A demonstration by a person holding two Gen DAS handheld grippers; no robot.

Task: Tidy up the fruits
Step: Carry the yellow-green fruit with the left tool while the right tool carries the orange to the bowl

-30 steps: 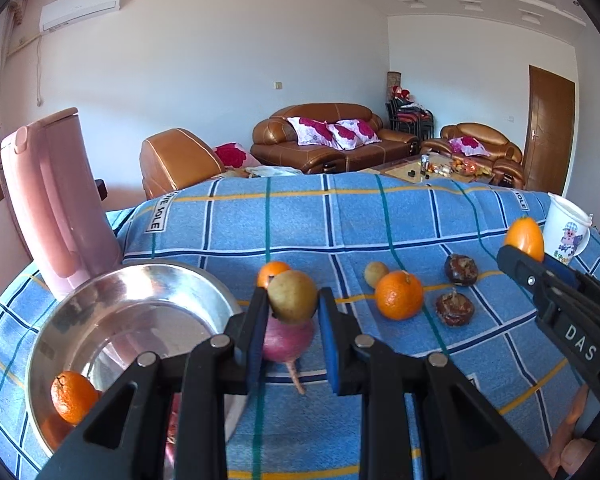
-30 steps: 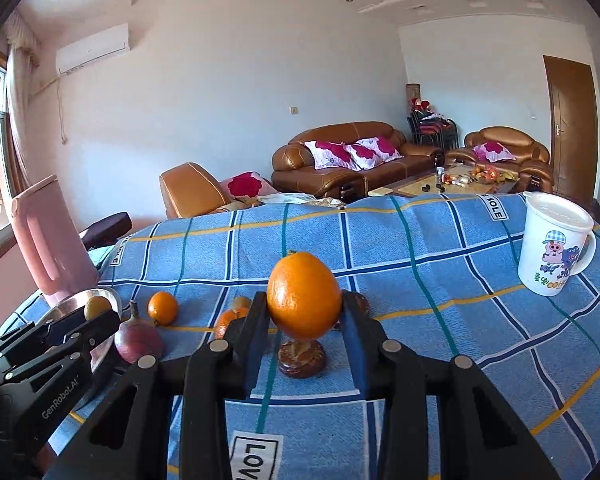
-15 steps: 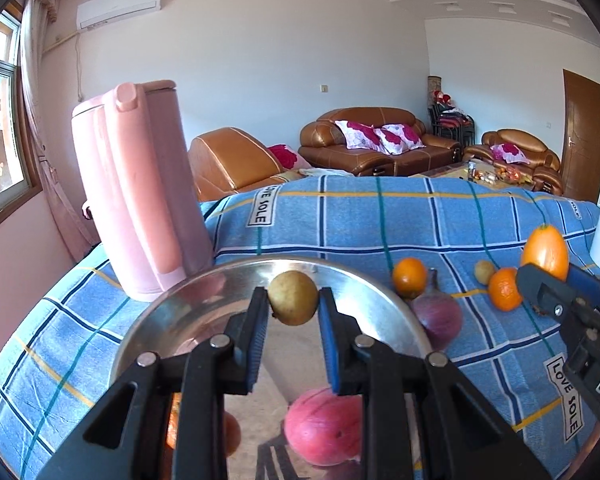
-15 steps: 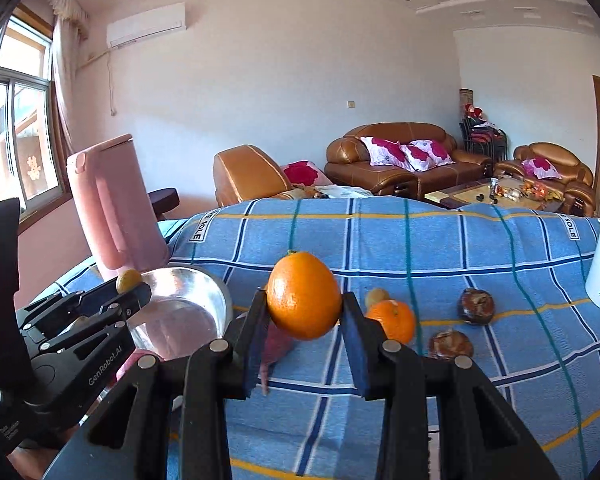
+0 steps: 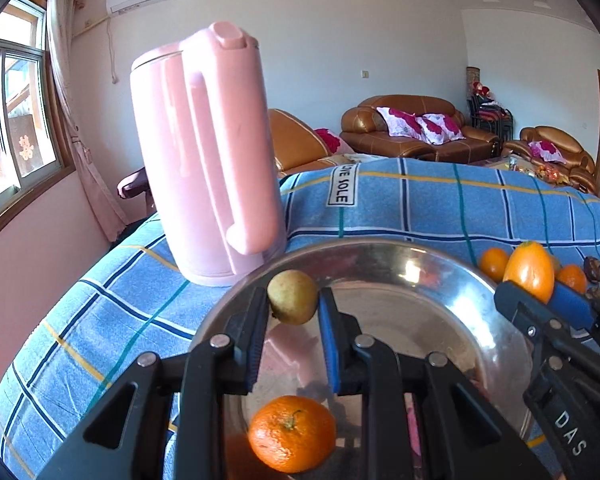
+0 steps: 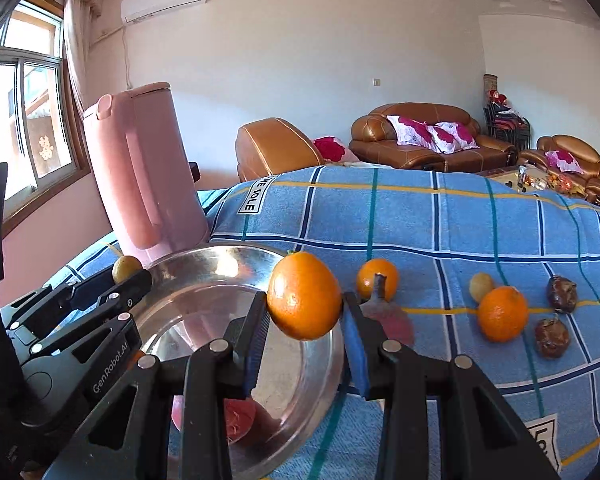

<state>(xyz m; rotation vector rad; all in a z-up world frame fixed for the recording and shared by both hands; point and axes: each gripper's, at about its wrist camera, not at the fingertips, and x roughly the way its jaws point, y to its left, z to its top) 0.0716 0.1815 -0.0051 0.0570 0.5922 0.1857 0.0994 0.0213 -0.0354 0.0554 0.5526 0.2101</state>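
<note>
My left gripper [image 5: 292, 310] is shut on a small yellow-green fruit [image 5: 292, 297] and holds it over the left part of the steel bowl [image 5: 439, 256]. A mandarin [image 5: 292, 433] lies in the bowl below it. My right gripper [image 6: 303, 310] is shut on an orange [image 6: 303, 295] above the bowl's right rim [image 6: 331, 356]. The left gripper with its fruit [image 6: 126, 269] shows at the left of the right wrist view. A red fruit [image 6: 238, 420] lies in the bowl.
A tall pink kettle [image 5: 208, 152] stands just behind the bowl. On the blue checked cloth [image 6: 419, 216] right of the bowl lie two mandarins [image 6: 502, 313], a purple-red fruit [image 6: 391, 320], a small yellow fruit [image 6: 481, 286] and two dark brown fruits [image 6: 551, 336].
Both grippers have swung left toward the bowl with their fruits. The left gripper now hangs over the bowl near the kettle; the right one has reached the bowl's rim.
</note>
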